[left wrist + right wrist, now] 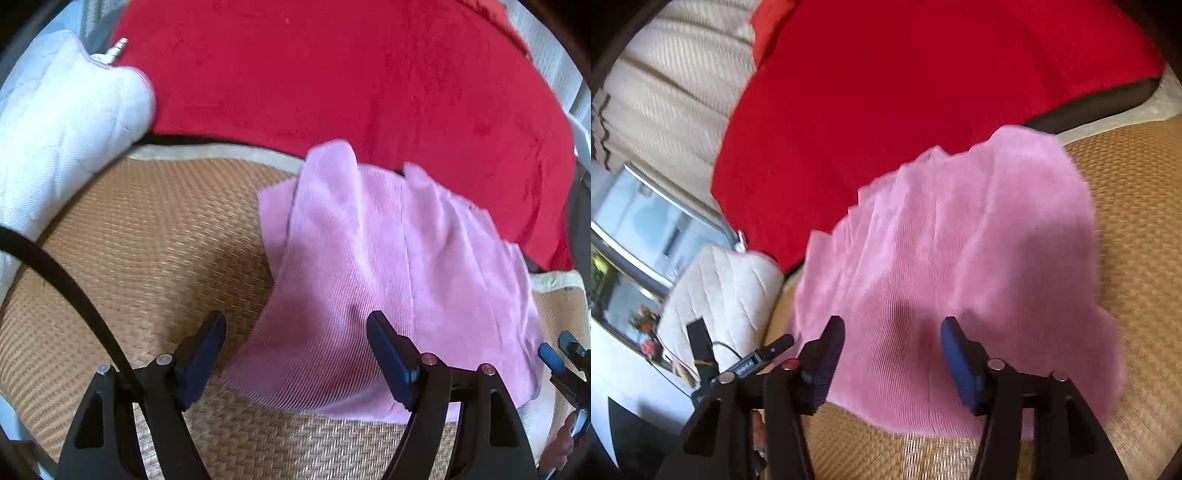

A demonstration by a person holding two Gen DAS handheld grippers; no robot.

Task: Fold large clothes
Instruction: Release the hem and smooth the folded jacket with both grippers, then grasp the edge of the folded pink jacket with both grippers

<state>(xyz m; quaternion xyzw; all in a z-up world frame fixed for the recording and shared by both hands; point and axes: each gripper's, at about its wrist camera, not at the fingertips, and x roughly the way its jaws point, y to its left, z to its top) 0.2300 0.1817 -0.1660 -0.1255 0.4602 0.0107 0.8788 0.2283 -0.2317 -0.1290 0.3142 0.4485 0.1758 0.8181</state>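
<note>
Pink ribbed garment (388, 280) spread on woven mat (140, 240), red blanket (332, 74) beyond, left tongs (297, 354) and right tongs (892, 354) held apart, nothing gripped

The garment (399, 280) lies on the woven mat (147, 240), its far edge reaching the blanket (332, 74) behind the mat. A pillow (62, 122) lies at the left, overlapping the mat's far-left corner, beside the blanket.

One pink garment (399, 280) (perhaps folded), one red blanket (332, 74)
</note>
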